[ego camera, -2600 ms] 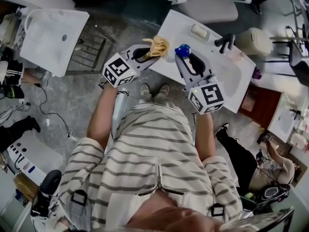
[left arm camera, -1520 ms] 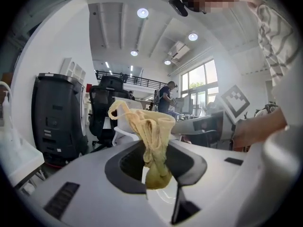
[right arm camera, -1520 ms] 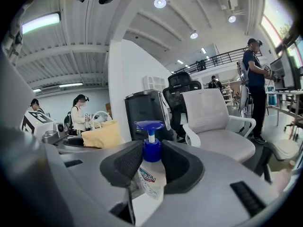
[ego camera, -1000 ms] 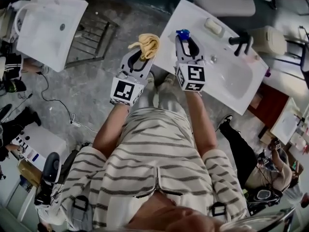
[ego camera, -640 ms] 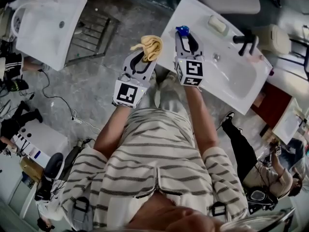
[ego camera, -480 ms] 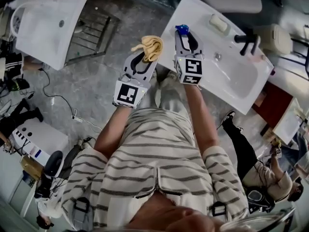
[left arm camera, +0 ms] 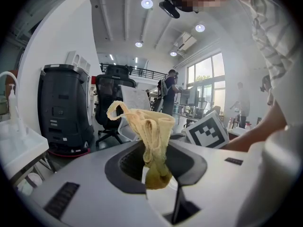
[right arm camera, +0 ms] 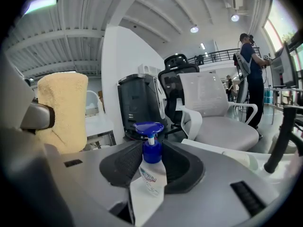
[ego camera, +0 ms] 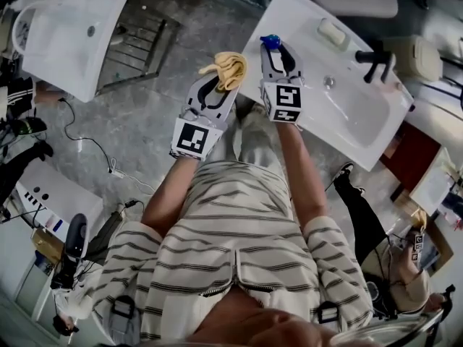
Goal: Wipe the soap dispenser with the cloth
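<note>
A clear soap dispenser (right arm camera: 151, 174) with a blue pump head (ego camera: 270, 42) stands upright between the jaws of my right gripper (ego camera: 277, 52), which is shut on its body, over the near left corner of a white washbasin (ego camera: 347, 110). My left gripper (ego camera: 221, 78) is shut on a bunched yellow cloth (ego camera: 226, 68), which sticks up out of its jaws (left arm camera: 150, 141). The cloth hangs in the air to the left of the dispenser, apart from it; in the right gripper view the cloth (right arm camera: 61, 110) shows at the left.
The washbasin carries a black tap (ego camera: 376, 56) and a white soap bar (ego camera: 332, 32) at its back. A second white basin (ego camera: 65, 38) sits at far left over grey floor. A white chair (right arm camera: 222, 112) and a black bin (right arm camera: 137, 108) stand behind. People stand around the edges.
Both grippers have sunk a little with their loads, the right one more. The cloth and the dispenser keep about the same gap between them.
</note>
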